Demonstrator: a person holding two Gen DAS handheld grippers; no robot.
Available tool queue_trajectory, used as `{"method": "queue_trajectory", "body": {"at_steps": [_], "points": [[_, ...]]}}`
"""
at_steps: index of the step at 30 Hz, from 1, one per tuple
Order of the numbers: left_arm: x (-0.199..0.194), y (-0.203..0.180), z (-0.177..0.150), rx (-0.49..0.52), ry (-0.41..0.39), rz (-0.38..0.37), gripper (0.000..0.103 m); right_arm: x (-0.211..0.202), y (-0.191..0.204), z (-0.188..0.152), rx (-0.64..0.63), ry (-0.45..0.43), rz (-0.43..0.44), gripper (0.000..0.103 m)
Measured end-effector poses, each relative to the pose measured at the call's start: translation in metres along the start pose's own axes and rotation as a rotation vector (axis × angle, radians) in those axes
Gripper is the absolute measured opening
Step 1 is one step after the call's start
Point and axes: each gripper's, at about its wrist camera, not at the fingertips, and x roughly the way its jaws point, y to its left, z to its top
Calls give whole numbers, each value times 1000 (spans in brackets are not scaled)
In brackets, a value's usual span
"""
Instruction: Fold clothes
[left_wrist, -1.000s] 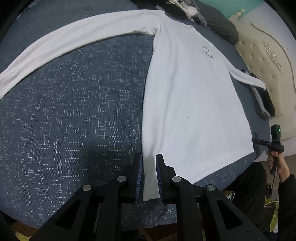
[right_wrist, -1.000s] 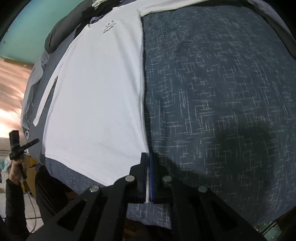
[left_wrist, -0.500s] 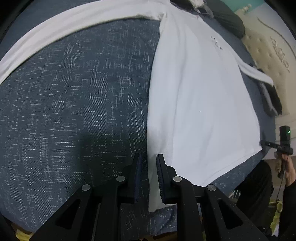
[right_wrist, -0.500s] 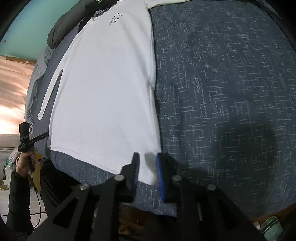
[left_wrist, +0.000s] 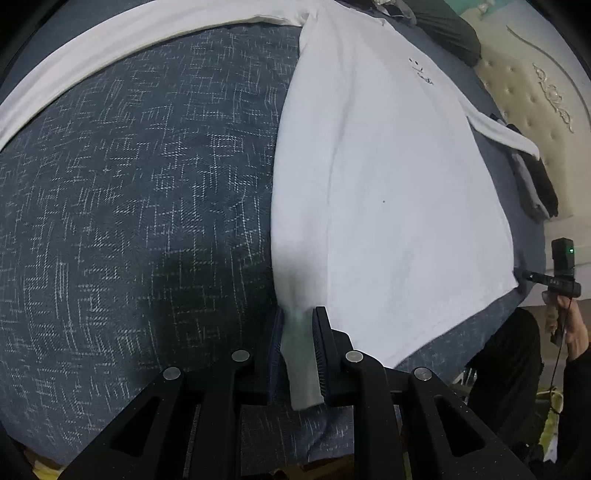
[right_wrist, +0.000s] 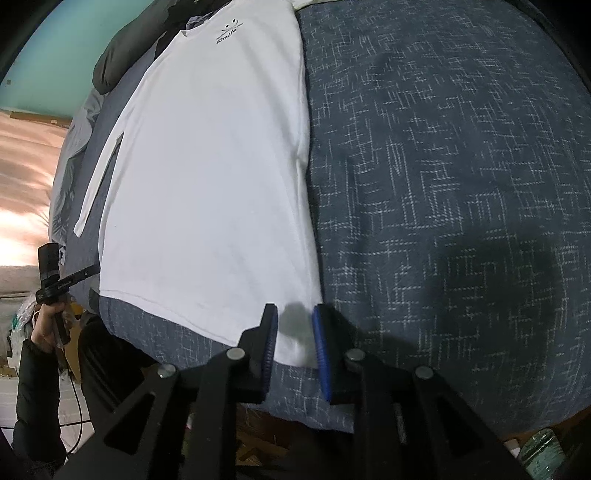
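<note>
A white long-sleeved shirt (left_wrist: 388, 184) (right_wrist: 207, 184) lies flat, chest print up, on a dark blue patterned bedcover (left_wrist: 129, 221) (right_wrist: 443, 184). One sleeve (left_wrist: 110, 44) stretches far out to the side; the other sleeve (left_wrist: 506, 136) (right_wrist: 96, 184) lies close beside the body. My left gripper (left_wrist: 297, 321) is open low over one hem corner, with the cloth lying between its fingers. My right gripper (right_wrist: 293, 317) stands open over the opposite hem corner, and that corner rests flat on the cover between its blue pads.
Dark clothes are heaped beyond the collar (left_wrist: 443, 26) (right_wrist: 122, 55), and a dark folded garment (left_wrist: 535, 192) lies by the cream padded headboard (left_wrist: 535, 92). The bed's near edge runs just under both grippers. A person's hand (left_wrist: 565, 325) (right_wrist: 44, 325) shows at the hem's far corner.
The right gripper was shut on the hem corner, then opened and let it go; the corner now lies flat. The left gripper sank closer to its corner, jaws unchanged.
</note>
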Motion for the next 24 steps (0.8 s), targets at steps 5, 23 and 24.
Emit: {"method": "queue_trajectory", "body": {"at_steps": [5,23,24], "points": [[-9,5,-8,-20,-1,-25,18,1,2,-2,0,1,3,19],[-37,-1,-20,35,-14,-41,3,-19,4,-10,-58,-24,-36,0],[-39,-2,-21,35,-13,-43,3,-21,3,-11,-63,-25,-42,0]]}}
